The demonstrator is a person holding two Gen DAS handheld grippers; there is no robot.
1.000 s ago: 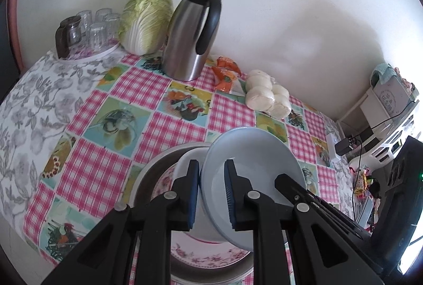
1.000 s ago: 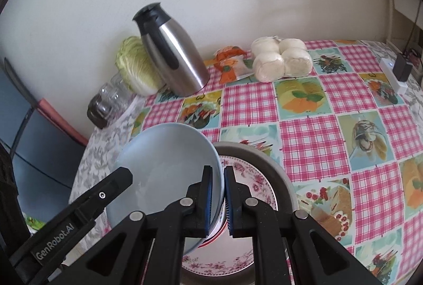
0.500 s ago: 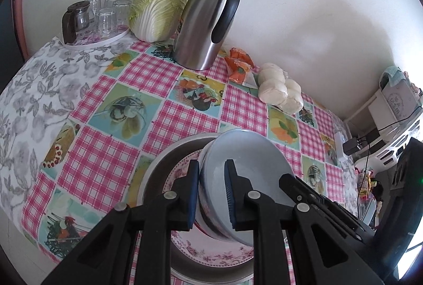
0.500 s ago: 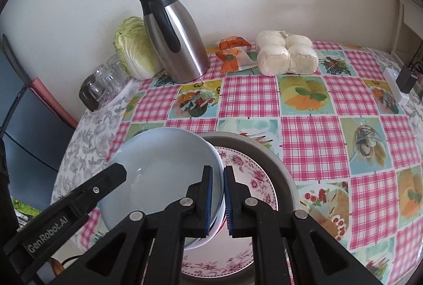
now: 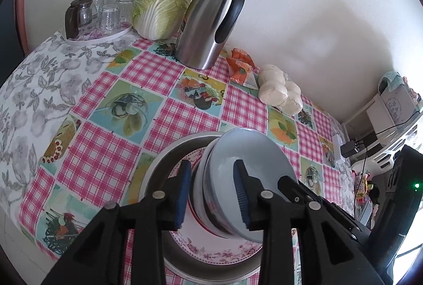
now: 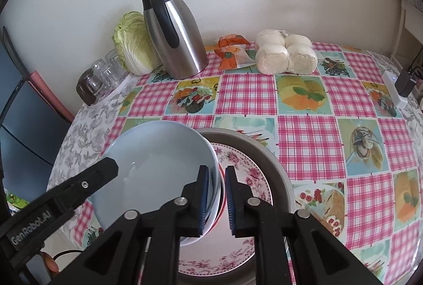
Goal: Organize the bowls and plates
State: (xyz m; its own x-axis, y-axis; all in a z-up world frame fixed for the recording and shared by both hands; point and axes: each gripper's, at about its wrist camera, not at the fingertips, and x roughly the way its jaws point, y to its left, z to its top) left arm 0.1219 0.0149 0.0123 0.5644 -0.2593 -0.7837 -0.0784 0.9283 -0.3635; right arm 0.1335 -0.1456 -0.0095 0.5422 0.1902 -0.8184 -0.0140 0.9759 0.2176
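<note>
Blue bowl (image 5: 246, 179) between opening left hand-held gripper (image 5: 212, 195).

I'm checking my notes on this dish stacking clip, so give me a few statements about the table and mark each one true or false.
1. The pale blue bowl sits over the floral plate. True.
2. The steel thermos jug lies on its side. False: it stands upright.
3. The napa cabbage is beside the jug. True.
4. The tablecloth is plain white. False: pink checks with pictures.
5. The left gripper clamps the rim. False: its jaws are opening, straddling it.
</note>
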